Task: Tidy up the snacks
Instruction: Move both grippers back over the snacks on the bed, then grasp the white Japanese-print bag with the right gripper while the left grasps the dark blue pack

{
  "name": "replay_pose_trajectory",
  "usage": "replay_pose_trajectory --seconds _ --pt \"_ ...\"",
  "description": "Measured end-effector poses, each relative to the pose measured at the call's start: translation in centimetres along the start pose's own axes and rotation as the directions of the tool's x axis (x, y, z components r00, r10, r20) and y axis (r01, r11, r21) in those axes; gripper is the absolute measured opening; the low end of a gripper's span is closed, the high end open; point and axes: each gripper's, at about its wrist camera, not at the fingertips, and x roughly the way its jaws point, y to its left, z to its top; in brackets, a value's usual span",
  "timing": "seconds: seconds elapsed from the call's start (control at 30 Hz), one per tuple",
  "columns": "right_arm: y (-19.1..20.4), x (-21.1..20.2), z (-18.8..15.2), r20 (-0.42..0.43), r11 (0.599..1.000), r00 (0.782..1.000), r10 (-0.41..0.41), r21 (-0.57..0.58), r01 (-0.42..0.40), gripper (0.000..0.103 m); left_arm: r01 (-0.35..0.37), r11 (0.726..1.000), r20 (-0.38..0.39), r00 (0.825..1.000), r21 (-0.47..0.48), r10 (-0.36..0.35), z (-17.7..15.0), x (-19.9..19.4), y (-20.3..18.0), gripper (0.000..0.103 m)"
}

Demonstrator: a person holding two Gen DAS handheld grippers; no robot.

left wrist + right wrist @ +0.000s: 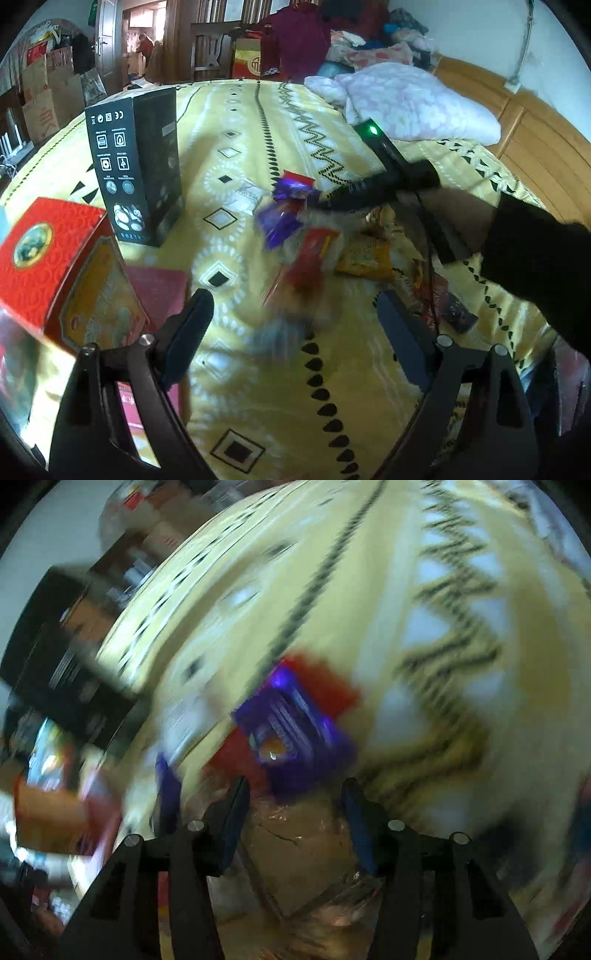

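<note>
A scatter of foil snack packets lies in the middle of the yellow patterned bedspread (258, 122), among them a purple-and-red wrapper (291, 190) and a yellow-orange packet (364, 256). The left gripper (295, 314) hovers above them, its jaws spread wide with nothing between. The right gripper (293, 794) reaches into the pile; its jaws stand apart around a clear-wrapped brown packet (306, 845), though blur hides whether they touch it. A tall black carton (136, 162) stands upright beside a red gift box (44, 254).
</note>
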Motion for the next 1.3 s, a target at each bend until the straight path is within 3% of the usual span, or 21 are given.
replay_pose_trajectory --seconds 0.23,0.37,0.47,0.53,0.63,0.67,0.77,0.8,0.87,0.9,1.0,1.07,1.1,1.17,1.2,1.27,1.3 --pt "4.5 -3.4 -9.6 -0.08 0.995 0.997 -0.021 -0.101 0.013 0.057 0.007 1.0 -0.019 1.0 -0.012 -0.007 -1.5 -0.6 0.2 0.091" --pt "3.5 -10.2 -11.4 0.089 0.994 0.995 -0.046 -0.094 0.055 0.058 0.019 0.999 -0.03 0.999 -0.03 -0.02 -1.8 -0.2 0.2 0.091" --pt "-1.9 -15.3 -10.4 0.237 0.981 0.952 -0.194 0.046 0.189 0.065 0.035 0.999 -0.032 0.999 -0.025 -0.036 -1.7 0.0 -0.2 0.091" --pt "-6.6 -16.8 -9.9 0.241 0.935 0.906 -0.347 0.17 0.312 0.069 0.041 0.999 -0.036 0.998 -0.016 -0.042 -1.7 0.3 -0.5 0.091" --pt "-11.7 -15.9 -9.3 0.179 0.906 0.914 -0.365 0.294 0.304 0.074 0.048 0.999 -0.056 0.997 -0.021 -0.049 -1.8 1.1 -0.6 0.091" --pt "-12.5 -15.0 -8.9 0.153 0.908 0.924 -0.35 0.298 0.295 0.076 0.047 0.999 -0.062 0.997 -0.022 -0.048 -1.8 1.3 -0.7 0.091" --pt "-13.4 -11.9 -8.1 0.108 0.901 0.921 -0.376 0.273 0.336 0.077 0.043 0.999 -0.069 0.997 -0.016 -0.044 -1.7 1.4 -0.7 0.091" --pt "-13.3 -11.2 -8.3 0.107 0.9 0.914 -0.391 0.251 0.355 0.075 0.041 0.999 -0.067 0.997 -0.015 -0.041 -1.7 1.3 -0.7 0.091" --pt "-12.7 -11.0 -8.8 0.128 0.893 0.898 -0.421 0.236 0.384 0.056 0.038 0.999 -0.064 0.997 -0.016 -0.039 -1.7 1.2 -0.7 0.091" --pt "-12.3 -11.5 -9.3 0.151 0.904 0.905 -0.396 0.237 0.356 0.051 0.037 0.999 -0.064 0.997 -0.017 -0.038 -1.7 1.1 -0.6 0.091" --pt "-9.8 -12.1 -11.2 0.161 0.927 0.918 -0.363 0.167 0.337 0.05 0.043 0.999 -0.073 0.996 -0.021 -0.044 -1.9 1.4 -0.5 0.091" --pt "-9.4 -12.9 -12.5 0.135 0.9 0.895 -0.426 0.168 0.402 0.053 0.053 0.998 -0.081 0.995 -0.029 -0.055 -2.0 1.6 -0.6 0.091" --pt "-9.2 -13.2 -12.7 0.133 0.889 0.884 -0.448 0.173 0.424 0.06 0.059 0.998 -0.083 0.995 -0.029 -0.061 -2.0 1.7 -0.8 0.091" --pt "-8.3 -15.1 -13.0 0.188 0.876 0.858 -0.478 0.179 0.448 0.07 0.064 0.998 -0.079 0.995 -0.021 -0.066 -2.0 1.6 -1.0 0.091" --pt "-7.8 -15.5 -12.8 0.216 0.88 0.855 -0.471 0.188 0.436 0.075 0.068 0.998 -0.079 0.994 -0.019 -0.069 -2.0 1.7 -1.1 0.091" --pt "-7.9 -16.8 -12.3 0.27 0.91 0.877 -0.399 0.238 0.34 0.078 0.071 0.997 -0.08 0.994 -0.019 -0.073 -1.9 1.9 -1.3 0.091" --pt "-8.5 -17.0 -11.8 0.3 0.928 0.899 -0.32 0.289 0.234 0.078 0.072 0.997 -0.078 0.994 -0.022 -0.074 -1.9 2.0 -1.2 0.091"
